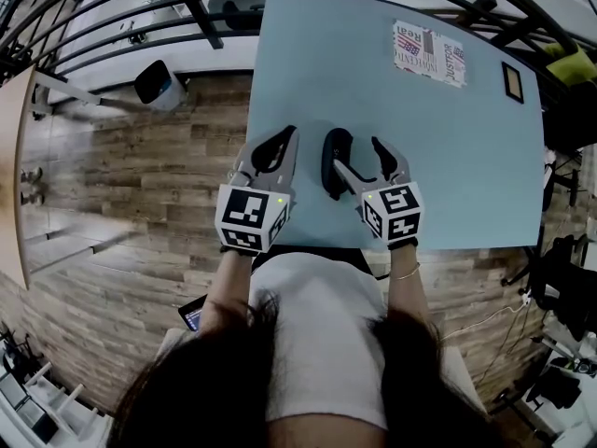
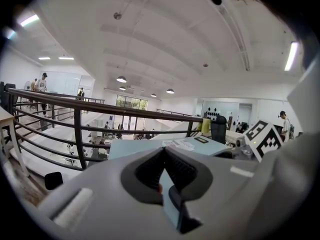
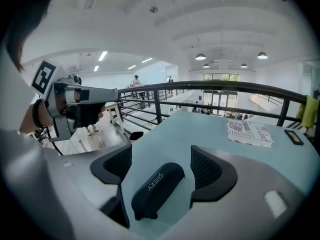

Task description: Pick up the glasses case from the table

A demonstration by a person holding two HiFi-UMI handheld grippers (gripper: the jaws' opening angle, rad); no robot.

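While poised over the pale blue table [image 1: 448, 157], straddles the dark glasses case [image 3: 157, 190] with the right gripper [image 1: 358, 157], jaws spread wide and neither pad touching it. Grips nothing on that side. Carries the left gripper [image 1: 283, 140] just beside, jaws closed together and empty. Finds the case lying flat near the table's front edge, well apart from a printed paper [image 1: 429, 52] at the far side.
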